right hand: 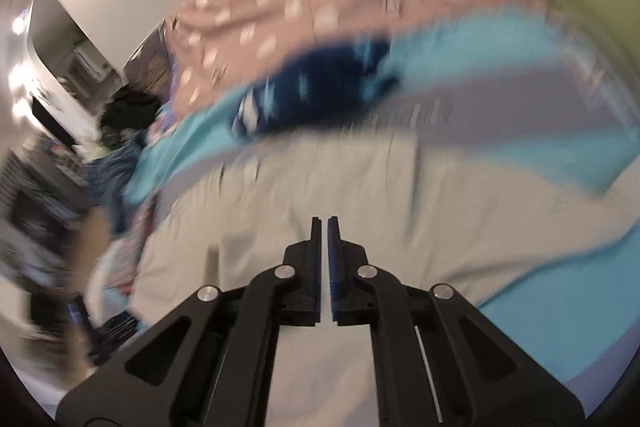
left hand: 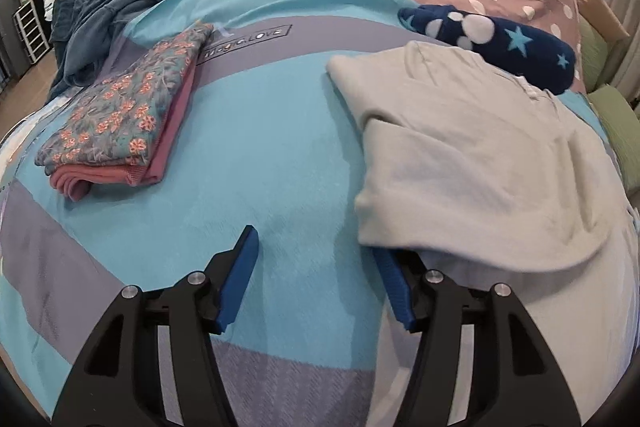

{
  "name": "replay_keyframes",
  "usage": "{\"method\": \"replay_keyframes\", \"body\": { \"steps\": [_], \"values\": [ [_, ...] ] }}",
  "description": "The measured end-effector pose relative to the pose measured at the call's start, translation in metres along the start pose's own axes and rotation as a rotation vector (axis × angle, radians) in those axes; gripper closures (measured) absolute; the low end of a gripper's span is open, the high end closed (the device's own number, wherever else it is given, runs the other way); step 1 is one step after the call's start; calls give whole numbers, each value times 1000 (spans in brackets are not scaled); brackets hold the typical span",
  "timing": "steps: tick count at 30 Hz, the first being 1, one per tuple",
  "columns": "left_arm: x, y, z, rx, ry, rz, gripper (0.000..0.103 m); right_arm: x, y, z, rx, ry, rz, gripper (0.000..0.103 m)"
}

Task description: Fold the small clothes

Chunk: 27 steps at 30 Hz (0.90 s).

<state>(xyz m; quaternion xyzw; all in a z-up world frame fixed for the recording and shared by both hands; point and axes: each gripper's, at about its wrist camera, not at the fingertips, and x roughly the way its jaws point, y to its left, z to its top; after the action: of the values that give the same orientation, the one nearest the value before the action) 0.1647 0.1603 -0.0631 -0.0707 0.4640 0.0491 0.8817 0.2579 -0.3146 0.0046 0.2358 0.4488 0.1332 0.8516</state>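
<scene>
Your left claw (left hand: 316,253) stands open over the bed (left hand: 280,147), nothing pressed between its pads; the near edge of the pale grey garment (left hand: 480,163) drapes over its right finger. That garment lies partly folded on the right of the bed. Your right claw (right hand: 324,223) is closed with nothing in it, above the same garment (right hand: 320,179); that view is blurred. You have one folded stack (left hand: 120,111) at the left, a floral piece over a pink one. One navy star-print item (left hand: 500,43) lies far right. One rumpled blue heap (left hand: 104,15) sits far left.
</scene>
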Motion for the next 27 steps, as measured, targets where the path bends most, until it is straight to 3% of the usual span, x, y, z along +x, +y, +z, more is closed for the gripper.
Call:
{"method": "replay_keyframes", "body": {
  "steps": [1, 5, 8, 13, 14, 15, 16, 17, 18, 22, 25, 27],
  "values": [
    [0, -1, 1, 0, -1, -10, 43, 8, -5, -2, 14, 27, 31, 95],
    [0, -9, 4, 6, -5, -50, 43, 38, 5, -5, -67, 74, 62, 50],
    [-3, -16, 4, 34, -18, -83, 43, 63, 18, 0, -100, 116, 76, 49],
    [6, -22, 10, 55, -10, -39, 43, 117, 27, 8, -90, 200, 79, 41],
    [8, -23, 11, 56, -10, -34, 42, 126, 31, 8, -93, 209, 74, 41],
    [8, -23, 12, 58, -12, -30, 42, 133, 36, 8, -105, 209, 63, 48],
    [9, -24, 12, 64, -15, -22, 42, 135, 40, 6, -124, 202, 46, 95],
    [8, -24, 12, 66, -16, -19, 42, 138, 45, 5, -145, 212, 29, 99],
    [8, -24, 12, 68, -17, -17, 42, 133, 48, 4, -138, 201, 21, 99],
    [8, -23, 8, 80, -28, 7, 40, 65, 44, 10, -96, 6, -4, 99],
    [9, -18, 7, 57, -28, 7, 37, 30, 12, 18, -15, -66, -116, 99],
    [9, -18, 6, 49, -33, 10, 37, 30, -7, 20, -12, -53, -214, 94]
  ]
}}
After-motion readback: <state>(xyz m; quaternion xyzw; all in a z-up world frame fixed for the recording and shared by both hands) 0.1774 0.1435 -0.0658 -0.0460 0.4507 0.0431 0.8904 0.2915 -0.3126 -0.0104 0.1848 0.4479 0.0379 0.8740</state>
